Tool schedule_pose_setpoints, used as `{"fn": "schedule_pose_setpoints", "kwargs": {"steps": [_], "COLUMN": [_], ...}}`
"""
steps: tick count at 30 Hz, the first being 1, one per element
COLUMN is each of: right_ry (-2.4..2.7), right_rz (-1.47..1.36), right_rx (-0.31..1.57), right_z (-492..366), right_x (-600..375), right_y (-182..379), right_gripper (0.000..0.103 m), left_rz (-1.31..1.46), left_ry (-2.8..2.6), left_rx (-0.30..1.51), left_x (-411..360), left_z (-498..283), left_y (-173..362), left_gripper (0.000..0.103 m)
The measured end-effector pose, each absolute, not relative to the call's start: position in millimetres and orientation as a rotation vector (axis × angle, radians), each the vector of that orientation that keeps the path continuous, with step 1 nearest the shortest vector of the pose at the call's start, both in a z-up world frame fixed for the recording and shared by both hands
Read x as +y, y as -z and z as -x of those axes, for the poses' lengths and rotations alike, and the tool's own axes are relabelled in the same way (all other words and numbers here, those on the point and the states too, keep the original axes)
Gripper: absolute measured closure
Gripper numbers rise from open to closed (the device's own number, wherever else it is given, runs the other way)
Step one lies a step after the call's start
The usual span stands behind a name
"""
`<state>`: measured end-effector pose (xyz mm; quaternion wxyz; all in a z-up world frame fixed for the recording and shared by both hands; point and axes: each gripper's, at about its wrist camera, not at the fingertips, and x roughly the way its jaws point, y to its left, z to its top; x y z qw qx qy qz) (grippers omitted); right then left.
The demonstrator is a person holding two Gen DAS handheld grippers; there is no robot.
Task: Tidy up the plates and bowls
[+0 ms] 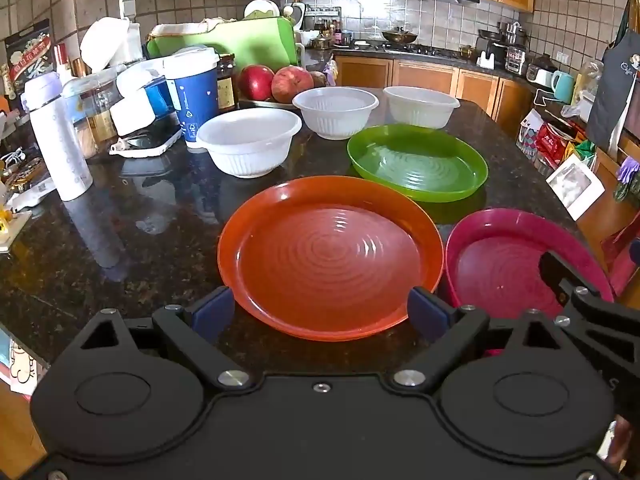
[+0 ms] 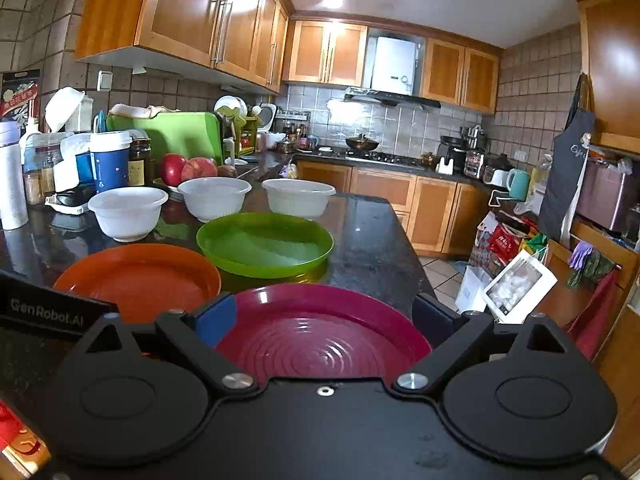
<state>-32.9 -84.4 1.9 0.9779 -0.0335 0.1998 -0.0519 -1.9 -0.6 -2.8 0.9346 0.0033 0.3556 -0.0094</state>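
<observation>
Your left tongs (image 1: 320, 312) stood spread wide and gripped nothing, tilted down over the near rim of the orange plate (image 1: 330, 256), with one blue pad on each side of that rim and bare dark bench (image 1: 120, 232) showing beneath them. Your right tongs (image 2: 320, 320) were also released and empty, their pads straddling the near part of the pink plate (image 2: 320, 336) without pressing on it.

From the left tongs, the pink plate sat just to the right of the orange one, the two rims nearly touching; I could not tell whether they met. Beyond the orange plate and a little right lay the green plate (image 1: 418, 162), close to both but with a strip of bench between. Three white bowls stood in a row farther back: the left bowl (image 1: 248, 140), the middle bowl (image 1: 335, 110) and the right bowl (image 1: 420, 105), each apart from its neighbour.

Left of the orange plate you had a broad open stretch of bench, bounded farther left by a white bottle (image 1: 58, 140) and a blue cup (image 1: 192, 96). From the right tongs, the bench edge (image 2: 412, 256) ran close beside the pink and green plates, with floor beyond it, so little room lay on that side.
</observation>
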Motion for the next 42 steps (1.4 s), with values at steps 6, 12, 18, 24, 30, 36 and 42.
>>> {"fn": "schedule_pose_setpoints", "kwargs": {"steps": [6,12,18,24,30,36,42], "right_ry": [0.072,0.034,0.025,0.033,0.055,0.056,0.044], "right_rz": [0.053,-0.006,0.022,0.014,0.015,0.004,0.004], "right_rx": [0.46,0.548,0.572,0.601,0.618,0.639,0.636], "right_z": [29,24,24,18,12,8,7], "right_x": [-85,-90,-87,-88,-88,-89,-86], "right_y": [1,2,5,6,7,9,9], "right_gripper": [0.007,0.01,0.013,0.014,0.016,0.017,0.017], "left_rz": [-0.012,-0.029,-0.047,-0.047,-0.05,-0.055,-0.042], "left_ry": [0.009,0.009,0.013,0.01,0.009,-0.008,-0.009], "left_rx": [0.723,0.74,0.747,0.753,0.76,0.74,0.714], "left_x": [-1,-1,-2,-3,-2,-1,3], "left_z": [2,0,0,-1,-3,-4,-2], "left_y": [4,5,6,8,8,9,8], "left_gripper": [0.01,0.01,0.011,0.011,0.011,0.015,0.015]}}
